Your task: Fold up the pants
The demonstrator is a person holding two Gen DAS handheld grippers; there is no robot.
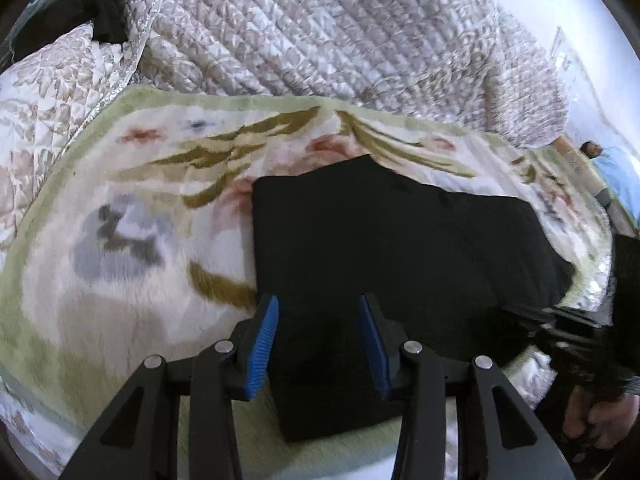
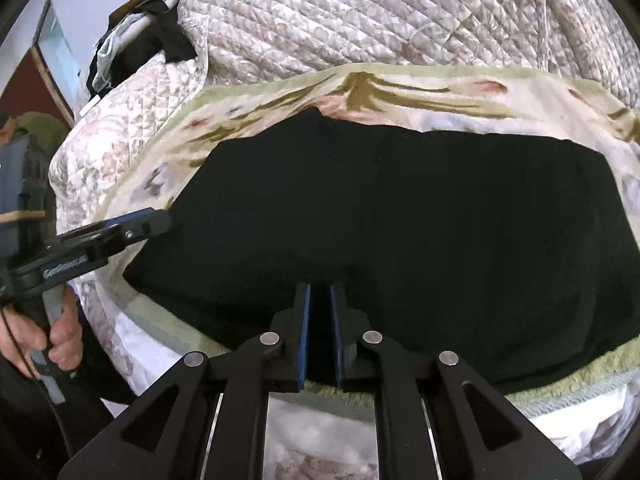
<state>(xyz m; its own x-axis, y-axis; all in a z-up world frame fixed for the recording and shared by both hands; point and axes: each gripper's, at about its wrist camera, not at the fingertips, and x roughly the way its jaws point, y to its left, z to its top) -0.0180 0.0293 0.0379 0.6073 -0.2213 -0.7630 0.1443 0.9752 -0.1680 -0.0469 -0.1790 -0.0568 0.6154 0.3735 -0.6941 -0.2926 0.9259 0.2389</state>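
Nearest the right wrist camera, the right gripper (image 2: 320, 294) shows its blue pads (image 2: 305, 332) drawn almost together, a narrow slit between them; black cloth lies behind and perhaps within that slit, but whether the pads pinch it I cannot tell. Nearest the left wrist camera, the left gripper (image 1: 316, 308) stands released, jaws partly apart, straddling the near edge of the pants (image 1: 400, 248) with nothing visibly pressed. From the right view that gripper sits at the left end of the garment, its tip just at the cloth edge, with the person's hand (image 2: 60, 336) on the handle. The pants (image 2: 380, 220) lie as a broad black slab, apparently doubled already, flat on a floral blanket (image 1: 120, 280); near edge close to the blanket's green border, far edge showing a small raised peak. Beyond lies a quilted bedspread (image 2: 360, 20), with dark clothing bundled at the far left. Judgement: step in hand looks like taking hold of the near edge for another fold. To do it well: seat both grippers low so pads catch all layers, not the top one alone; grip at matched spacing; lift together and carry evenly so edges align; smooth the far peak first, since it may crease; avoid snagging the plush blanket
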